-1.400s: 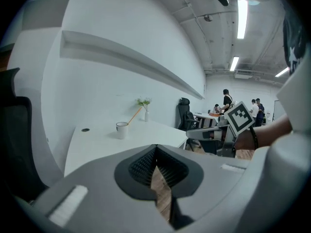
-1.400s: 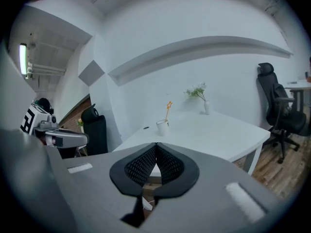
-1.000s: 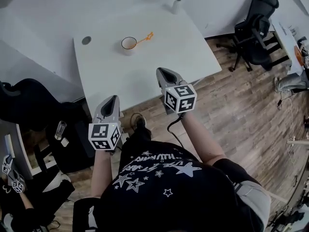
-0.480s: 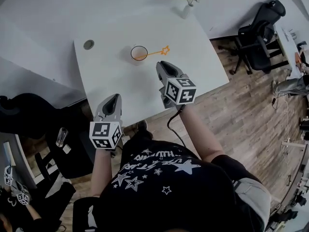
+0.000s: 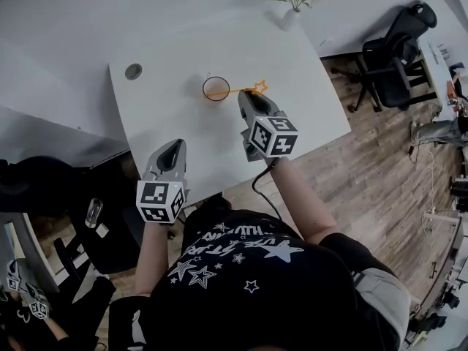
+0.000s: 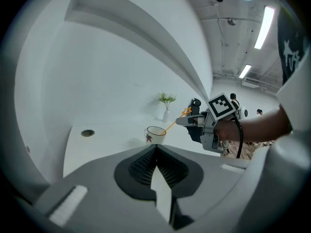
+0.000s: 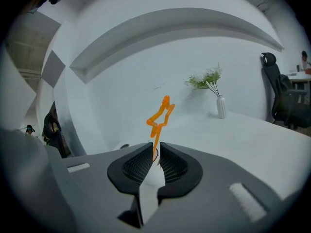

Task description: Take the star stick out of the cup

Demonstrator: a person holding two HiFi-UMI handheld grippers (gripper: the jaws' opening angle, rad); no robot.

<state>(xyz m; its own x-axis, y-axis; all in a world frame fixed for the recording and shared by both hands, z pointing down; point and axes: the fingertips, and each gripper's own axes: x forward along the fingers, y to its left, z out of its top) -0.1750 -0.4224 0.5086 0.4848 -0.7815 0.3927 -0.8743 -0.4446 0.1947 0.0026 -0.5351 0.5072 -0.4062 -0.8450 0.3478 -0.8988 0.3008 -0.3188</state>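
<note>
The left gripper [image 5: 174,148] hangs over the near edge of the bench [image 5: 168,115], its jaws pressed together on nothing. The cup [image 5: 216,88] stands mid-bench, and the star stick [image 5: 247,89] leans out of it to the right. The right gripper [image 5: 249,98] sits at the stick, its jaws a narrow slit apart with the stick showing in the gap.

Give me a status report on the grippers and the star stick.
Left gripper shut, empty, held back. Right gripper open a crack, star stick between its jaws. Stick in cup, leaning. Nothing in the way.
</note>
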